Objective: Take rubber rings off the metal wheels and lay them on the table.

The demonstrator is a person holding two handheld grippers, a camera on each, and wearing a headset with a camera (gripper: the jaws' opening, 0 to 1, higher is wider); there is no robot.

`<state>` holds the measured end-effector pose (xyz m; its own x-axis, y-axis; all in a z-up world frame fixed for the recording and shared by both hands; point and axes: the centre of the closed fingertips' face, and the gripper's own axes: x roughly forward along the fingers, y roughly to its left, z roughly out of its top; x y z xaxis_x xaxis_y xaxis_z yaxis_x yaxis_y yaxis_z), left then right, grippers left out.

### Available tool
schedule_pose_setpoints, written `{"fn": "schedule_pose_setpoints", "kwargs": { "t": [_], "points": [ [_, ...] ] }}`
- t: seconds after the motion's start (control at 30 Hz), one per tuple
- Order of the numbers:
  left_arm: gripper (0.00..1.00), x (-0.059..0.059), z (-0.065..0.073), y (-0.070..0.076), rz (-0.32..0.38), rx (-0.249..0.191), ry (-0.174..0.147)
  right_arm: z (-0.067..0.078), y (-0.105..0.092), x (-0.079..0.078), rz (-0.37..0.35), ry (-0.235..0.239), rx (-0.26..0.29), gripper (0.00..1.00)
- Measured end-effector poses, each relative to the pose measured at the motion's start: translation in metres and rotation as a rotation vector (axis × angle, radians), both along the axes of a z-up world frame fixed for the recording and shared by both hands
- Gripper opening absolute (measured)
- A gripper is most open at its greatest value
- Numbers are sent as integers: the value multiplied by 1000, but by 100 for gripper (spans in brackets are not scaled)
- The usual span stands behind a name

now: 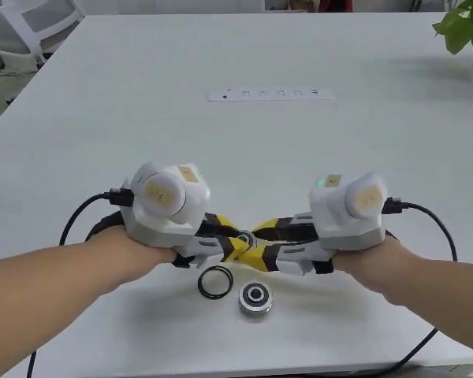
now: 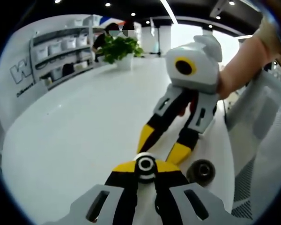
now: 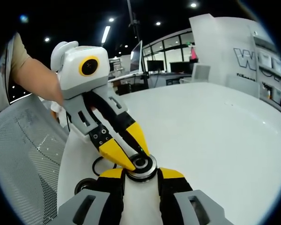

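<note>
1. A white table point(image 1: 142, 118) is seen under everything.
2. The left gripper point(image 1: 233, 242) is held in one hand and the right gripper point(image 1: 258, 238) in the other; they are brought tip to tip near the front of the table.
3. A power strip point(image 1: 270, 94) is laid far back on the table, well apart from the grippers.
4. A black rubber ring point(image 1: 215, 282) is laid flat on the table, just in front of the left gripper.
5. A loose wheel point(image 1: 255, 298) of metal is laid just beside the ring, close but apart from it.
6. A held wheel point(image 2: 145, 165) is caught between the two grippers; the left gripper's jaws are pressed on two of its sides; in the right gripper view, that gripper's jaws are pressed against the same wheel; a dark band is seen round its rim.
</note>
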<state>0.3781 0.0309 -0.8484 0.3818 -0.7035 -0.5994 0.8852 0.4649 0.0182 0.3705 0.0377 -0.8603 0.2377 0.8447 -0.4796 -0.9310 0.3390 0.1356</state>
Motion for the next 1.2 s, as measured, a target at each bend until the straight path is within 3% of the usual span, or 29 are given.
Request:
{"fn": "schedule_pose_setpoints", "kwargs": {
  "t": [0.77,1.2],
  "points": [
    [13,1,0,0,18,4,-2,-2,-10,-3,-1,-6,-30,17],
    [13,0,0,0,30,7,-4,-4,-13,-2,-17,14,-37,10]
  ]
}}
